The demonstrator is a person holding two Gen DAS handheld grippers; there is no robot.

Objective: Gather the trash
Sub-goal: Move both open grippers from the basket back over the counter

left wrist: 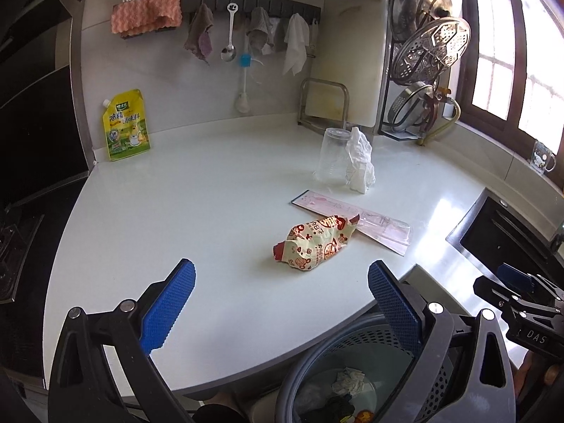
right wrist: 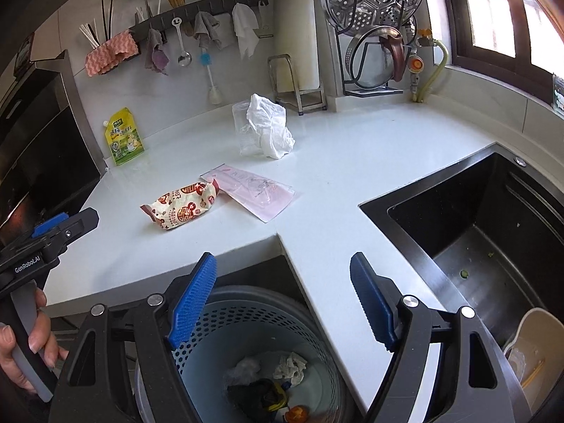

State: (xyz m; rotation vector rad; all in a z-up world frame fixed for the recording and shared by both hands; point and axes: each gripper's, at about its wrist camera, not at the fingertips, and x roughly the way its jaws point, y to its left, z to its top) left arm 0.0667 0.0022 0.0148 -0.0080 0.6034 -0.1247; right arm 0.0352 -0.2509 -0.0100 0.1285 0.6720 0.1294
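A crumpled red-and-cream snack wrapper [left wrist: 314, 243] [right wrist: 181, 205] lies on the white counter. Behind it lies a flat pink plastic sleeve [left wrist: 356, 220] [right wrist: 253, 192]. Farther back stands an upturned clear plastic cup [left wrist: 331, 157] [right wrist: 244, 130] with a crumpled white tissue [left wrist: 360, 162] [right wrist: 269, 127] against it. A grey perforated trash bin [left wrist: 352, 370] [right wrist: 261, 356] stands below the counter edge, with crumpled paper and dark scraps inside. My left gripper [left wrist: 282, 312] is open and empty above the counter's near edge, short of the wrapper. My right gripper [right wrist: 283, 303] is open and empty above the bin.
A yellow seasoning pouch [left wrist: 126, 125] [right wrist: 123, 137] leans at the back left beside the stove [left wrist: 21, 239]. A black sink [right wrist: 476, 236] is at the right. A cutting-board stand [left wrist: 322, 105], a lid rack [left wrist: 423, 70] and hanging cloths and utensils line the back wall.
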